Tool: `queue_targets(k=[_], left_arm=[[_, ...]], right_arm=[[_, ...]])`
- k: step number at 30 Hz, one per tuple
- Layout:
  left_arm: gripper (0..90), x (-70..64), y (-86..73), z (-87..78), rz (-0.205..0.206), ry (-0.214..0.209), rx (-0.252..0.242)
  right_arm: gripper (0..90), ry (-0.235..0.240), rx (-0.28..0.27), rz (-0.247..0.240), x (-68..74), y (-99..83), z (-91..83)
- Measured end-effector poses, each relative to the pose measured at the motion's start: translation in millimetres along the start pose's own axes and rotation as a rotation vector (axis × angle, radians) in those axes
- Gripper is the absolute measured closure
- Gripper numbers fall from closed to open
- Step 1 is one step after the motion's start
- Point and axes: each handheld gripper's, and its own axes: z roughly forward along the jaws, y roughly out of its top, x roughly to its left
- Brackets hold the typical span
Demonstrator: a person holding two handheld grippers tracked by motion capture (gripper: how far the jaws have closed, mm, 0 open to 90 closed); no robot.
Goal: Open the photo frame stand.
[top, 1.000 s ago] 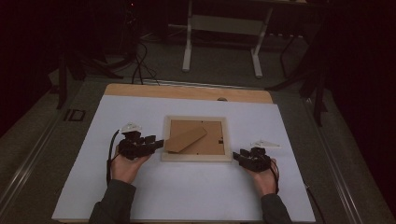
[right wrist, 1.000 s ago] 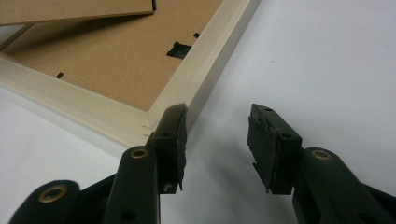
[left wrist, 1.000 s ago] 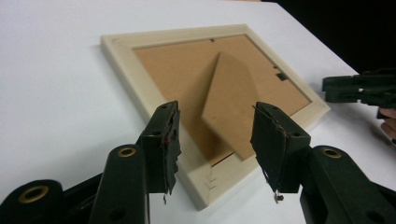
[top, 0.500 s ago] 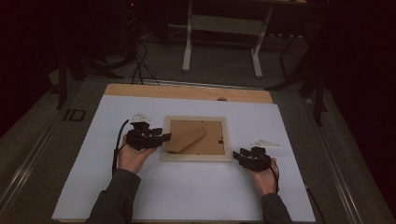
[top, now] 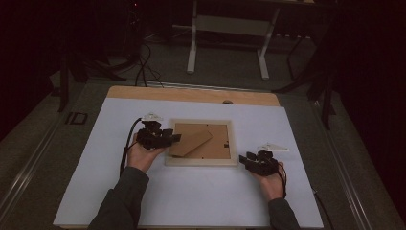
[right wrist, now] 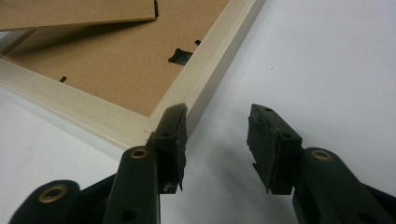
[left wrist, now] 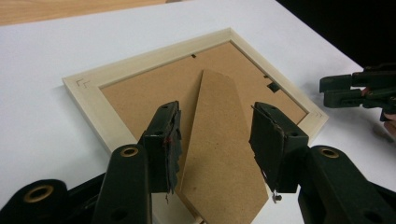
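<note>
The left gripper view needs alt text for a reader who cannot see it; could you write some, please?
The left gripper, jaws open, straddles the brown stand flap on the back of a pale wooden picture frame lying face down on a white table. The right gripper shows at the right edge.

Left tool (top: 173,138): held in the left hand (top: 141,154), forearm in a dark sleeve entering from the bottom edge and angled up and right; jaws parted, levelled low and pointing right; in the left gripper view (left wrist: 215,135) both jaws stand apart with a wide gap. Right tool (top: 243,159): held in the right hand (top: 271,184), forearm rising from the bottom edge; jaws parted, pointing left and low; in the right gripper view (right wrist: 217,126) the gap between them is open.
</note>
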Motion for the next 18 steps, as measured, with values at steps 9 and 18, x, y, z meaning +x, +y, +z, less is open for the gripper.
queue_targets(k=[9,18], left_arm=[[53.0,-1.5,2.7,11.4,0.019,0.007,0.022],[54.3,-1.5,1.7,23.8,0.019,-0.007,0.05]], right_arm=[[56.1,0.003,0.003,-0.006,0.3,-0.2,1.0],[56.0,0.003,0.002,0.0,-0.2,-0.2,0.2]])
